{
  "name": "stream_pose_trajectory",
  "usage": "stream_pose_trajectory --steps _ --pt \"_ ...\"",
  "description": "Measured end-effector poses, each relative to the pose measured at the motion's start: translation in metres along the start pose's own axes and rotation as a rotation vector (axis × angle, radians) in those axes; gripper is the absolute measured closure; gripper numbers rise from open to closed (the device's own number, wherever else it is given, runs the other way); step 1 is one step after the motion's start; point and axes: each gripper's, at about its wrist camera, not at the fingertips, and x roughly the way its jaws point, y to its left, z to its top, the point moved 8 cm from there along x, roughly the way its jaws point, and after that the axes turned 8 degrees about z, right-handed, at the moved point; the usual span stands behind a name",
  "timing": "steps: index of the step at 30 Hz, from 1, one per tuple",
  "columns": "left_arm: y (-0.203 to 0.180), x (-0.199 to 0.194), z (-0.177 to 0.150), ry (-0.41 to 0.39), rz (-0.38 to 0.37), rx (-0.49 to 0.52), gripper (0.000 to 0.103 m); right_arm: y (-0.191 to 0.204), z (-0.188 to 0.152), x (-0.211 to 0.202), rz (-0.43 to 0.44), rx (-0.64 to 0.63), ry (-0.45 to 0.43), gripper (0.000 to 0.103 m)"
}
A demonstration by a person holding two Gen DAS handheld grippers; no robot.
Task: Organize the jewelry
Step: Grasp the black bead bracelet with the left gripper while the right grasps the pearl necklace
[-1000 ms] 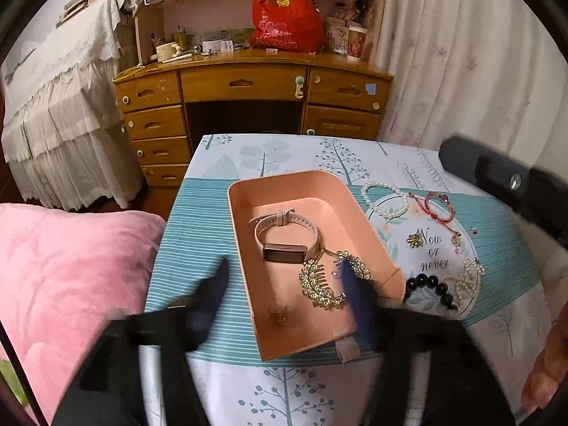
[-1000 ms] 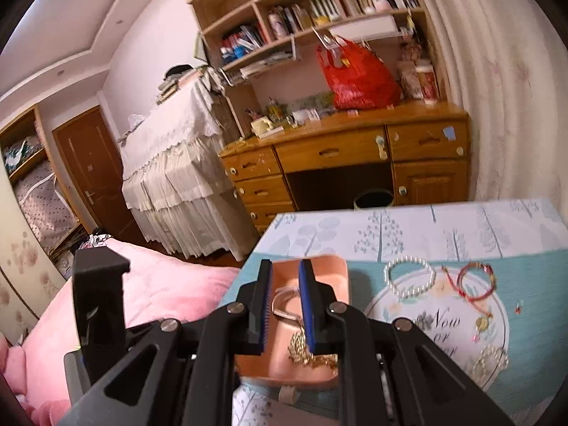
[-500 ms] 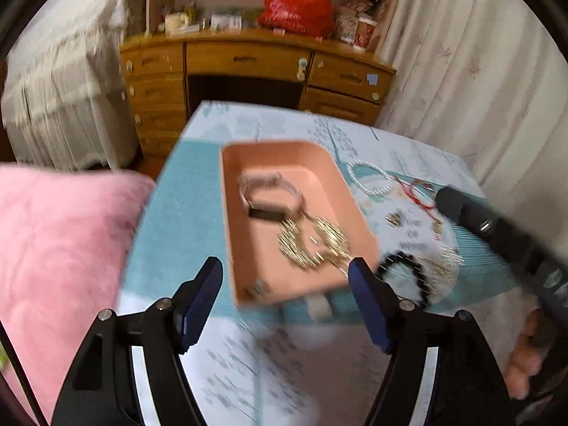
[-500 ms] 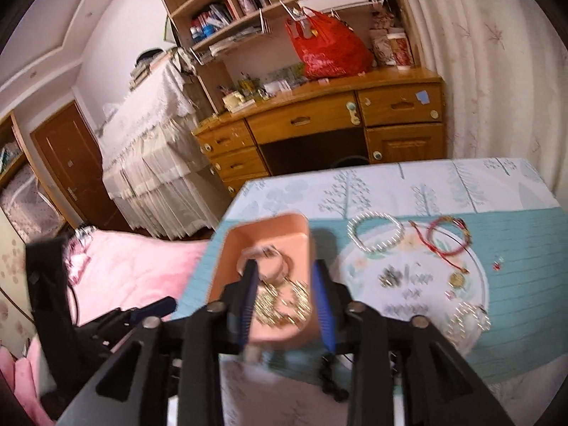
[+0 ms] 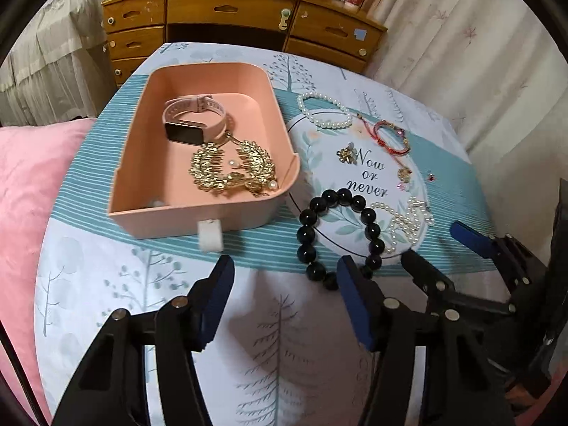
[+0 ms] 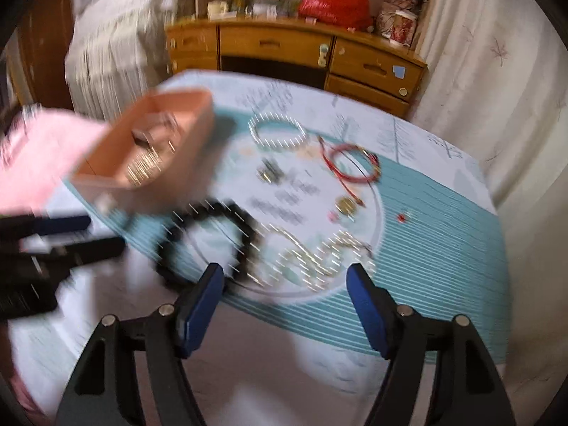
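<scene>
Beside the black bead bracelet (image 5: 337,234), left gripper (image 5: 285,300) gapes.

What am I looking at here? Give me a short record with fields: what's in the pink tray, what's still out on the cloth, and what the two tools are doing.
In tray: pink tray holds a pink-strapped watch and a gold leaf necklace
Outside on tablecloth: black bead bracelet, white pearl bracelet, red cord bracelet, gold flower charm, pearl strand
Left gripper: jaws open, empty
Right gripper: jaws open, empty, above the pearl strand
Right view: motion-blurred
</scene>
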Motion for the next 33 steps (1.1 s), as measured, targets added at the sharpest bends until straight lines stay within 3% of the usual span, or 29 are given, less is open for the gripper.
stream_pose_trajectory --steps 5,7,13,23,27,30,31,32,33 --pt "-0.014 0.016 0.003 -0.010 0.046 -0.003 0.055 -0.029 -0.014 0.017 -0.004 -0.023 0.025 0.031" --pt "-0.015 0.020 0.003 -0.016 0.074 -0.023 0.067 -0.036 -0.015 0.020 0.024 0.007 0.020 0.031" --pt "-0.021 0.032 -0.001 -0.017 0.122 -0.081 0.067 -0.047 -0.014 0.033 0.104 0.038 0.002 0.027" --pt "-0.032 0.041 0.004 -0.057 0.253 -0.032 0.067 -0.036 -0.001 0.044 0.160 -0.047 -0.036 0.013" --pt "-0.033 0.042 0.006 -0.075 0.248 -0.030 0.067 -0.034 0.001 0.046 0.158 -0.036 -0.053 0.009" --pt "-0.033 0.041 0.004 -0.087 0.247 -0.036 0.068 -0.033 0.003 0.046 0.178 -0.062 -0.053 0.017" --pt "-0.033 0.041 0.004 -0.090 0.244 -0.034 0.074 -0.032 0.004 0.043 0.186 -0.078 -0.071 0.036" --pt "-0.034 0.040 0.003 -0.097 0.241 -0.030 0.079 -0.032 0.005 0.041 0.190 -0.081 -0.083 0.048" --pt "-0.035 0.039 0.002 -0.100 0.238 -0.026 0.088 -0.032 0.006 0.039 0.189 -0.079 -0.089 0.069"
